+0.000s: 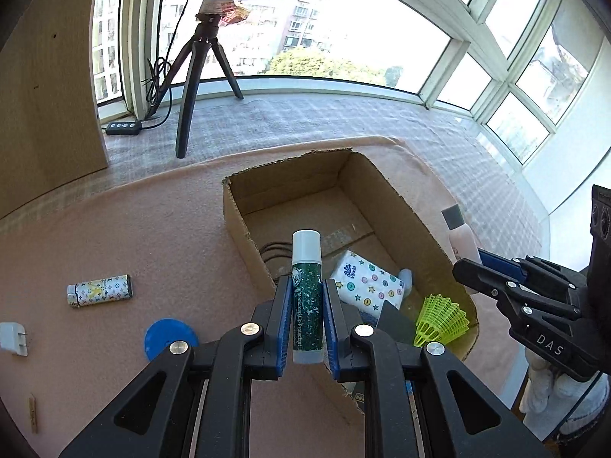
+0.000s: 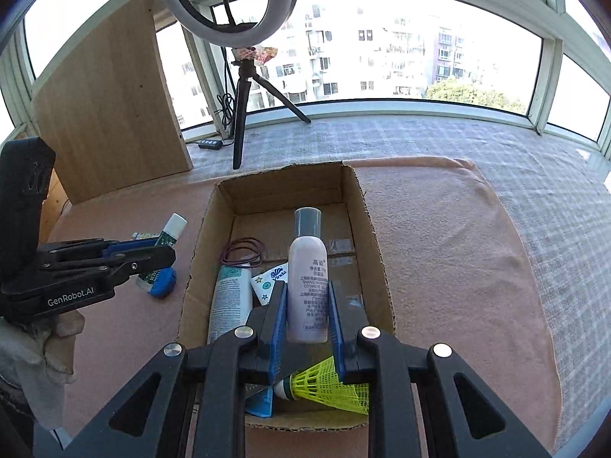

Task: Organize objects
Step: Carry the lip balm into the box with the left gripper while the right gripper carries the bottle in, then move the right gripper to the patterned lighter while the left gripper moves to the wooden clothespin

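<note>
My left gripper [image 1: 306,297] is shut on a green lip balm stick [image 1: 305,267] with a white cap, held over the near left wall of the open cardboard box [image 1: 244,221]. My right gripper [image 2: 306,305] is shut on a pale pink cosmetic bottle [image 2: 307,271] with a grey cap, hanging above the box [image 2: 376,267]. Inside the box lie a tissue pack [image 1: 368,280], a yellow shuttlecock [image 1: 443,320], a white tube [image 2: 229,301] and a coil of hair bands [image 2: 244,250]. In the left wrist view the right gripper [image 1: 467,263] shows at the right with the bottle [image 1: 460,234].
On the pink cloth [image 1: 133,236] left of the box lie a patterned lighter [image 1: 100,290], a blue lid [image 1: 170,337], a white plug [image 1: 13,337] and a small wooden clip [image 1: 33,412]. A ring light tripod [image 1: 198,87] and a wooden board [image 2: 110,103] stand behind. A gloved hand [image 2: 34,351] holds the left gripper.
</note>
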Demonstrator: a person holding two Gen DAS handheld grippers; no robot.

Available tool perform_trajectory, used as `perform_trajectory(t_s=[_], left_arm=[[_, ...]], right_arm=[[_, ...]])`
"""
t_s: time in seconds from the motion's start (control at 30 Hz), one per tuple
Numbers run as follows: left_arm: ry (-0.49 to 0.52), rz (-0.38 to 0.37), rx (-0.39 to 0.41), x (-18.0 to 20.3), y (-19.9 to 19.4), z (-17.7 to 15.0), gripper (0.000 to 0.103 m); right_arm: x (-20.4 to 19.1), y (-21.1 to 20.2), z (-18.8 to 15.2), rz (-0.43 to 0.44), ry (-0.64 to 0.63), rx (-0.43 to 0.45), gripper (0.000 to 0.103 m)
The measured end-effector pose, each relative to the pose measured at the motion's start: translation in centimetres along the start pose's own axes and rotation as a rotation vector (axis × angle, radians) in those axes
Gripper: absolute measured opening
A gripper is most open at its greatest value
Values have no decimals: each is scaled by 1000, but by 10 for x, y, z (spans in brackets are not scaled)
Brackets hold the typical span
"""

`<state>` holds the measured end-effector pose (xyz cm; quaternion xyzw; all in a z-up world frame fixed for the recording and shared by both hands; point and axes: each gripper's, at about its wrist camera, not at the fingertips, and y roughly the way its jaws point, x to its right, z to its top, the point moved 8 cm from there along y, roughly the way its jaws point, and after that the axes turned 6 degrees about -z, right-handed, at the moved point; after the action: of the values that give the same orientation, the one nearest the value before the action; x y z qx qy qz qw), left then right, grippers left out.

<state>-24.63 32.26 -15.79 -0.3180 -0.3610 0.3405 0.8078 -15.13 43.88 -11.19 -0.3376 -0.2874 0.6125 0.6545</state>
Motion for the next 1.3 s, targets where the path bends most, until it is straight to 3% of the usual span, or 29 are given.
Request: perform_trajectory(t_s=[0.3, 0.37, 0.4, 0.43, 0.5, 0.87, 1.03, 1.13, 1.2, 1.3], left_arm=[[0, 13, -7, 5, 26, 15, 17], [-13, 11, 7, 3, 24, 17, 32], [-16, 11, 12, 2, 23, 19, 50], [-13, 9, 21, 2, 21, 19, 55], [-10, 11, 24, 0, 18, 20, 55], [-35, 16, 30, -15, -8, 6, 55], [-26, 38, 22, -26, -29, -19, 55], [-35, 59, 13, -40, -42, -39, 55], [-47, 77, 9, -52, -53, -52, 55], [-76, 108, 7, -74, -70, -75, 55]], right_arm=[[9, 18, -1, 22, 19, -21, 19], [8, 19, -2, 41, 26, -28, 20], [8, 18, -2, 55, 31, -26, 31], [7, 17, -2, 67, 36, -24, 52], [6, 12, 0, 74, 40, 1, 67], [-7, 5, -3, 116, 75, 14, 67], [-19, 0, -10, 173, 97, 29, 68], [-30, -6, -16, 238, 119, 37, 79], [-41, -7, -20, 278, 122, 31, 79], [-55, -10, -25, 271, 90, 48, 79]])
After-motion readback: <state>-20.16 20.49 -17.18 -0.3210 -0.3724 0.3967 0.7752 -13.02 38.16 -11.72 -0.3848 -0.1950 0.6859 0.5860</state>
